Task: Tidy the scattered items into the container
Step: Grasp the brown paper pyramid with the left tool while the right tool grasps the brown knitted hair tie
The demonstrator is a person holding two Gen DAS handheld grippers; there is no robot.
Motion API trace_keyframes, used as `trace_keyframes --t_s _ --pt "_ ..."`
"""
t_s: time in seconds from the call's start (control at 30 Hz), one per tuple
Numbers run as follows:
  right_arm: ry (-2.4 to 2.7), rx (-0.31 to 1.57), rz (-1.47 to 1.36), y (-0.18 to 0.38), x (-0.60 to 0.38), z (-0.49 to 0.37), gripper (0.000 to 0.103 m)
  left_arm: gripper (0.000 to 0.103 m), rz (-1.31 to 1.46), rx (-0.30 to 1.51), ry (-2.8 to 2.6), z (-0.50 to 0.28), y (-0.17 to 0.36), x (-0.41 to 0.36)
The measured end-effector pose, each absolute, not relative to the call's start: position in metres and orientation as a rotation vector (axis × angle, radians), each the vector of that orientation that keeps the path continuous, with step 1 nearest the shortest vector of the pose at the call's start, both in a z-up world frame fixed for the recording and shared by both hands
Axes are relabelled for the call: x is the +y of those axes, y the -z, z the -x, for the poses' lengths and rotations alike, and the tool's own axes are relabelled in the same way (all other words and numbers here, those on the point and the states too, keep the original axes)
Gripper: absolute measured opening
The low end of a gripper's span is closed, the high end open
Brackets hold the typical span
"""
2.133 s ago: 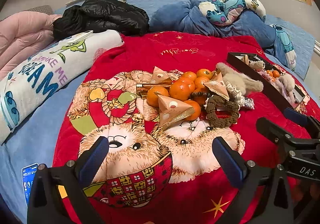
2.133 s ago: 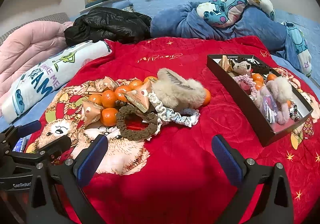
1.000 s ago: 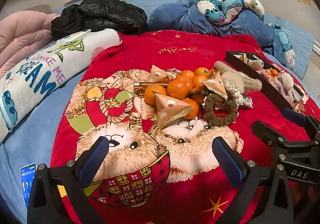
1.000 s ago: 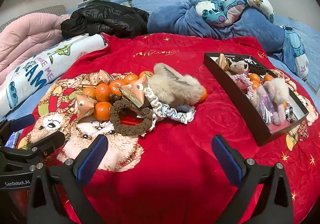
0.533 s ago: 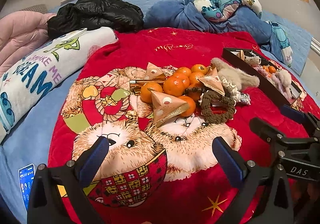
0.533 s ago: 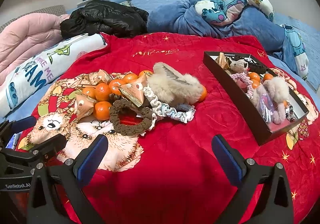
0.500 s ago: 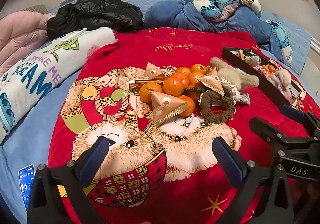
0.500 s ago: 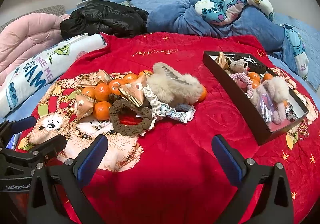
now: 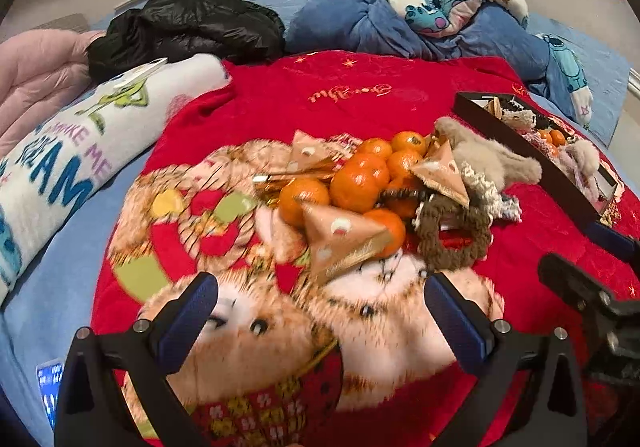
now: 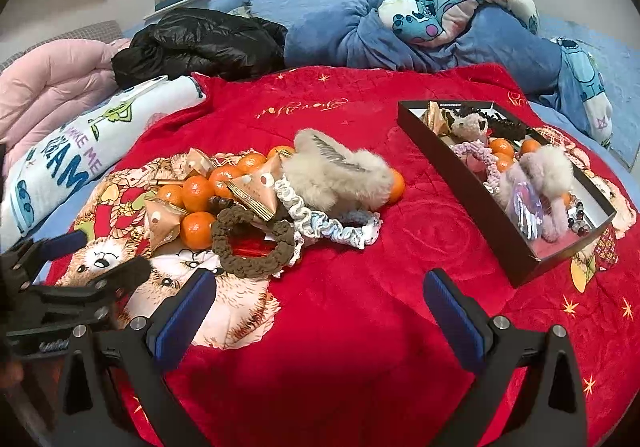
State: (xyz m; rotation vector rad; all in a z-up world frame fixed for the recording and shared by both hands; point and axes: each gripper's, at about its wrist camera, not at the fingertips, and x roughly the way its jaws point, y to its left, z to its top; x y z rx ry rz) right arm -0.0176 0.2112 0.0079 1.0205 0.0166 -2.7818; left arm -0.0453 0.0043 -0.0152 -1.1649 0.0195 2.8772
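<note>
Both the left gripper (image 9: 320,311) and the right gripper (image 10: 318,299) hang released and empty above the red blanket (image 10: 360,311) on the bed. A heap of oranges (image 10: 198,189), paper packets (image 10: 256,193), a brown scrunchie (image 10: 252,243) and a furry clip (image 10: 340,175) lies mid-blanket. The dark box (image 10: 472,183), partly filled, sits well apart to its right.

Left claw (image 9: 322,321) and right claw (image 10: 320,313) both hover spread wide.
</note>
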Motion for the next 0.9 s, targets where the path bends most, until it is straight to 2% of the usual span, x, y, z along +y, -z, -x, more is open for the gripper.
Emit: trace_keyframes --t_s 0.3,0.47,0.9 --pt "2.777 -0.047 -1.03 -0.009 0.222 0.02 0.103 0.103 1.214 0.015 -2.864 0.08 0.028 0.0" --pt "2.773 -0.056 -1.033 -0.006 0.226 0.022 0.103 0.103 1.226 -0.045 -2.855 0.088 0.031 -0.006" --pt "2.753 -0.092 -1.086 0.003 0.217 0.057 0.103 0.103 1.252 0.026 -2.829 0.103 0.039 0.002"
